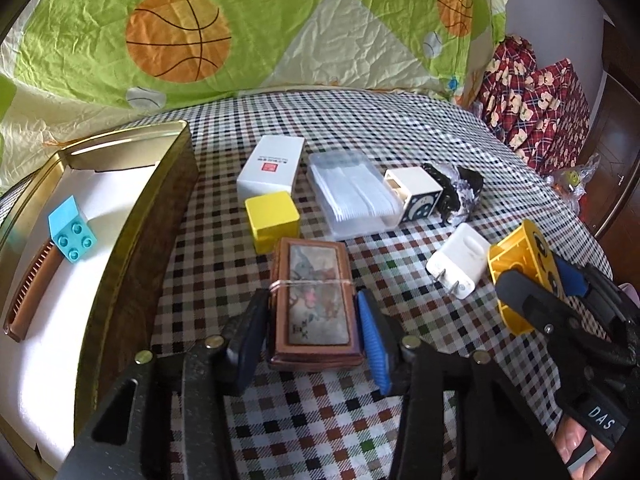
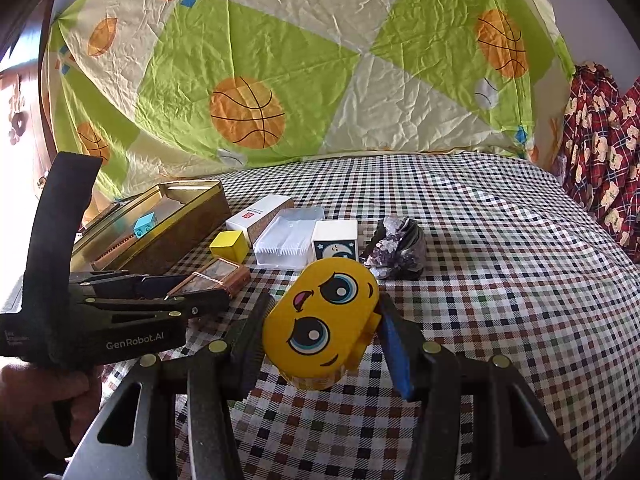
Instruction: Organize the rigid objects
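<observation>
My left gripper (image 1: 312,320) is shut on a brown box with a picture lid and a rubber band (image 1: 314,300), which rests on the checked cloth. My right gripper (image 2: 324,336) is shut on a yellow case with a cartoon face (image 2: 320,320), held tilted just above the cloth; it also shows in the left wrist view (image 1: 524,272). A gold tin (image 1: 120,216) at the left holds a blue toy brick (image 1: 72,228) and a brown comb (image 1: 32,292). A yellow cube (image 1: 272,216), a white box (image 1: 272,168), a clear plastic case (image 1: 352,196) and a white charger plug (image 1: 460,264) lie on the cloth.
A small white box with a moon face (image 1: 416,192) and a dark crinkled bundle (image 1: 460,188) lie beyond the clear case. A green basketball-print quilt (image 1: 240,32) rises behind the table. Red plaid fabric (image 1: 536,96) lies at the far right.
</observation>
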Demonstrator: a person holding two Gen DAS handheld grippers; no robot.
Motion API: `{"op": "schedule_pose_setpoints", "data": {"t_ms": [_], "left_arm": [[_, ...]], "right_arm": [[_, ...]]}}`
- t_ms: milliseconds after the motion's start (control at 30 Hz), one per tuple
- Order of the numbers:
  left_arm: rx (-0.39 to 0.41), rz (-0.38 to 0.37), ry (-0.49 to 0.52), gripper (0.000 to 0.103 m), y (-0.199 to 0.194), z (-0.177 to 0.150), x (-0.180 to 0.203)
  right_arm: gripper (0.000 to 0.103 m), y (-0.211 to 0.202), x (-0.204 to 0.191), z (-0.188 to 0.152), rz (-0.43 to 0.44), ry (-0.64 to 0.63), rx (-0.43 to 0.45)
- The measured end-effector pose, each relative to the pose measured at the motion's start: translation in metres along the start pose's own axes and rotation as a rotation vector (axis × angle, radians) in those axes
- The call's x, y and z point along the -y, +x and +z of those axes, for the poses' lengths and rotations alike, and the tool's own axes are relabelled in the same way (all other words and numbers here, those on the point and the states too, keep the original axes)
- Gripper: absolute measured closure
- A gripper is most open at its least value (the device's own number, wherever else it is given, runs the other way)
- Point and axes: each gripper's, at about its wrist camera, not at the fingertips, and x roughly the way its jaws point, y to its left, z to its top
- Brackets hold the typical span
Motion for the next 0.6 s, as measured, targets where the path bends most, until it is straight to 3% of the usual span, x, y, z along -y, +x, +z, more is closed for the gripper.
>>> {"op": "schedule_pose_setpoints", "data": {"t_ms": [200,600], "left_arm": [[0.054,-0.010,0.002,0.059,-0.009,0.001,0.001],[0.204,0.041,0.011,0.059,-0.035,-0.002,0.003]], "right_arm": [[0.049,-0.003,0.000,-0.001,0.000,-0.002,0.016],[0.049,-0.014,0.000,-0.002,-0.003,-0.004,0.093]]}}
